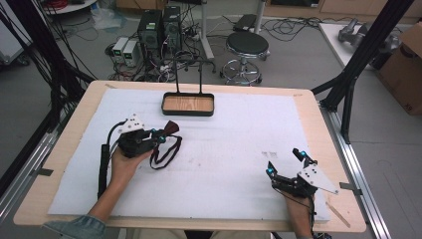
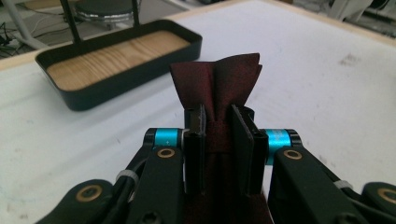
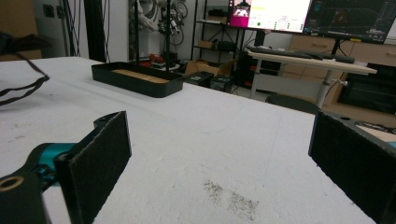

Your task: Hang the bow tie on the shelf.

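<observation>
A dark red bow tie (image 1: 171, 127) is pinched at its knot by my left gripper (image 1: 160, 134), left of the table's middle. Its black strap (image 1: 166, 152) hangs in a loop down to the white mat. In the left gripper view the pads press on the knot and the bow tie's wing (image 2: 217, 79) fans out above my left gripper (image 2: 219, 126). A black tray with a wooden floor (image 1: 188, 112) sits at the back centre, beyond the tie. My right gripper (image 1: 283, 161) rests low at the front right, jaws wide apart and empty (image 3: 219, 154).
Two thin black rods (image 1: 176, 74) rise behind the tray (image 2: 116, 86). A white mat (image 1: 224, 149) covers most of the wooden table. Off the table stand a stool (image 1: 247, 47), computer towers (image 1: 159, 27) and a cardboard box (image 1: 405, 69).
</observation>
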Tool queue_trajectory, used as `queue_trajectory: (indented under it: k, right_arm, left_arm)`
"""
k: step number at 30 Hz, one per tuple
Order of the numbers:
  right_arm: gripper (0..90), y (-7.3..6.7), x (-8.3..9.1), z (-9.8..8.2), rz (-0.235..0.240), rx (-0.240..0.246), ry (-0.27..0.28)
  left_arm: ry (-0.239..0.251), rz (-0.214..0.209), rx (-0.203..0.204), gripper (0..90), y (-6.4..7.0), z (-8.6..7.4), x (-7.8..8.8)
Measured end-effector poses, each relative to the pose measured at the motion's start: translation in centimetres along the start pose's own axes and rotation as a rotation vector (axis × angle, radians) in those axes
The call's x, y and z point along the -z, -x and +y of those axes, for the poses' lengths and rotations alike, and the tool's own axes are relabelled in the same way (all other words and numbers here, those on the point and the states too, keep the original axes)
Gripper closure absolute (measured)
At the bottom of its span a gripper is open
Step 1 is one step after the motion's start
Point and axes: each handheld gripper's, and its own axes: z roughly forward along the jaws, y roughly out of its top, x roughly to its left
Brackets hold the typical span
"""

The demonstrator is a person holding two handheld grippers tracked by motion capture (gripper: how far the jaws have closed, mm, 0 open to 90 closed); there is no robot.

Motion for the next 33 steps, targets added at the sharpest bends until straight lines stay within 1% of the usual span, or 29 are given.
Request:
queue_trajectory:
  k: [4,7,8,9,10,11,12,13,14,15,16,18,23,25,26,27,31,33]
  right_arm:
    - [5.0,-0.1,-0.1,0.0,0.003,-0.005,-0.009]
    - [4.9,0.0,-0.1,0.0,0.005,-0.005,-0.006]
    - [4.9,0.0,-0.1,0.0,0.006,-0.005,-0.006]
    - [4.9,0.0,-0.1,0.0,0.006,-0.005,-0.006]
    - [4.9,0.0,-0.1,0.0,0.004,-0.006,-0.007]
    - [4.9,0.0,-0.1,0.0,0.004,-0.008,-0.008]
    - [4.9,0.0,-0.1,0.0,0.005,-0.005,-0.007]
    - [4.9,0.0,-0.1,0.0,0.005,-0.002,-0.008]
    - [4.9,0.0,-0.1,0.0,0.006,-0.001,-0.008]
    - [4.9,0.0,-0.1,0.0,0.006,-0.001,-0.008]
    - [4.9,0.0,-0.1,0.0,0.006,-0.001,-0.008]
    - [4.9,0.0,-0.1,0.0,0.006,-0.002,-0.009]
    - [4.9,0.0,-0.1,0.0,0.006,-0.009,-0.007]
    - [4.9,0.0,-0.1,0.0,0.006,-0.003,-0.008]
    - [4.9,0.0,-0.1,0.0,0.006,-0.005,-0.009]
    - [4.9,0.0,-0.1,0.0,0.006,-0.005,-0.009]
    - [4.9,0.0,-0.1,0.0,0.003,-0.008,-0.009]
    - [4.9,0.0,-0.1,0.0,0.003,-0.006,-0.01]
  left_arm:
    - [0.017,0.004,-0.01,75.2,-0.8,1.1,-0.4]
    - [0.037,0.003,-0.003,75.2,-1.6,2.2,-0.5]
    - [0.056,0.007,0.001,75.2,-2.2,3.0,-0.4]
    - [0.056,0.007,0.001,75.2,-2.2,3.0,-0.4]
    - [0.064,0.013,-0.001,75.2,-2.5,3.4,-0.4]
    - [0.073,0.012,-0.001,75.2,-2.8,3.7,-0.3]
    - [0.088,0.011,0.0,75.2,-3.4,4.5,-0.1]
    - [0.088,0.008,0.001,75.2,-3.6,4.9,0.0]
    - [0.088,0.008,0.001,75.2,-3.6,4.9,0.0]
    - [0.094,-0.004,-0.012,75.3,-4.2,5.6,0.1]
    - [0.094,-0.004,-0.012,75.3,-4.2,5.6,0.1]
    - [0.106,-0.012,-0.022,75.4,-4.7,6.1,0.4]
    - [0.139,-0.028,-0.013,75.4,-6.0,7.2,0.9]
    - [0.151,-0.035,-0.016,75.4,-6.4,7.6,1.2]
    - [0.161,-0.044,-0.022,75.3,-6.8,8.0,1.3]
    - [0.161,-0.044,-0.022,75.4,-6.8,8.0,1.3]
    - [0.169,-0.048,-0.036,75.4,-7.4,9.2,1.1]
    - [0.171,-0.05,-0.037,75.3,-7.5,9.4,1.1]
